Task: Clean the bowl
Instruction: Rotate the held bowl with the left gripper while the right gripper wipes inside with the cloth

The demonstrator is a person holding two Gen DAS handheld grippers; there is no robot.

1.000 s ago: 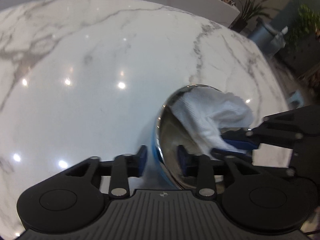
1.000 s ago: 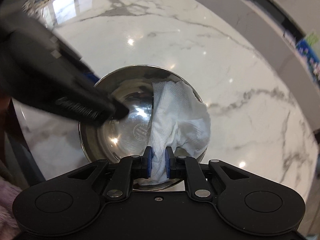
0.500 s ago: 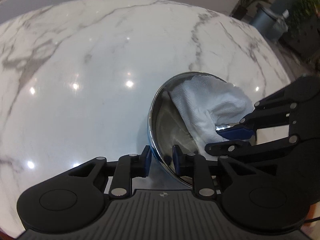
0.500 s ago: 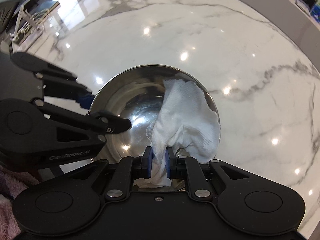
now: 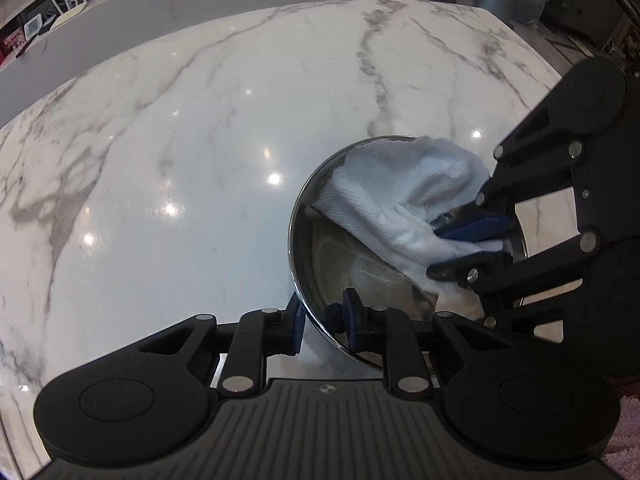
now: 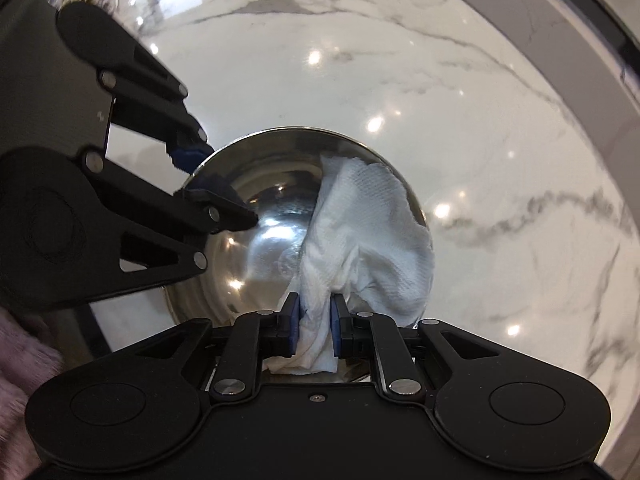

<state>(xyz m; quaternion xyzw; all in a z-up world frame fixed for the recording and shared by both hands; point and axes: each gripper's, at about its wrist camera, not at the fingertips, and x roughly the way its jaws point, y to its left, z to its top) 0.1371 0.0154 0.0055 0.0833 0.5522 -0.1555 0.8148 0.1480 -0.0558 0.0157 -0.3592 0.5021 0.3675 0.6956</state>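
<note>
- Your left gripper [image 5: 320, 322] is clamped on the near-left rim of the steel bowl [image 6: 256, 216], which sits on the marble counter [image 5: 180, 140]. With only the thin edge between the 2 pads, a hard wipe could twist the bowl free.
- Your right gripper [image 6: 314, 330] is closed tight on the white cloth [image 6: 372, 220], bunched against the bowl's right wall. Push sideways and the bowl may skid or tip.
- The loose cloth could snag the rim.

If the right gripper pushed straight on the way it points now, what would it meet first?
Probably the white paper towel that the right gripper pinches, bunching it against the inside of the shiny steel bowl just beyond. Depth is hard to judge here.
</note>
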